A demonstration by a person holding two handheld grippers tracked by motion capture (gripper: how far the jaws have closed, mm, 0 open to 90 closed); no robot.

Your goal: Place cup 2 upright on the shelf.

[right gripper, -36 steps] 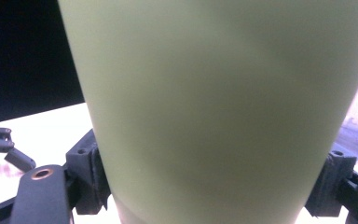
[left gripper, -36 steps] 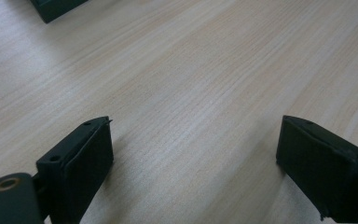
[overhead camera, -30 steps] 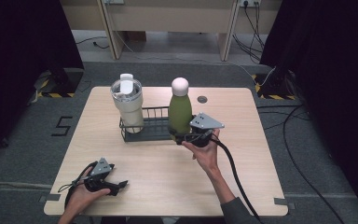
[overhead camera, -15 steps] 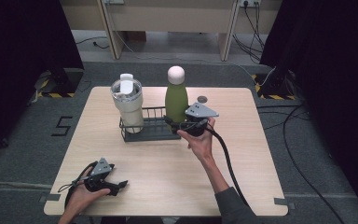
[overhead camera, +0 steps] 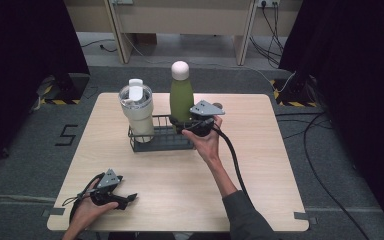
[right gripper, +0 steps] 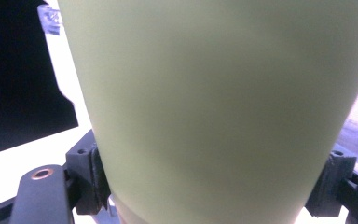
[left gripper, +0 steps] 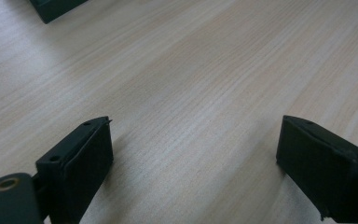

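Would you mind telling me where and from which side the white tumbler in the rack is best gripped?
I'd grip the tumbler on its plain cylindrical wall above the rack rim, coming level from the person's left side. It stands upright, its base sits inside the wire rack, and the green bottle, clamped in the right gripper, crowds its other side. The open left gripper rests nearer that free side.

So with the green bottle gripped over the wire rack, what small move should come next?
Probably lower it straight down into the rack's free end: the right gripper is shut on the green bottle, upright over the wire rack beside the tumbler.
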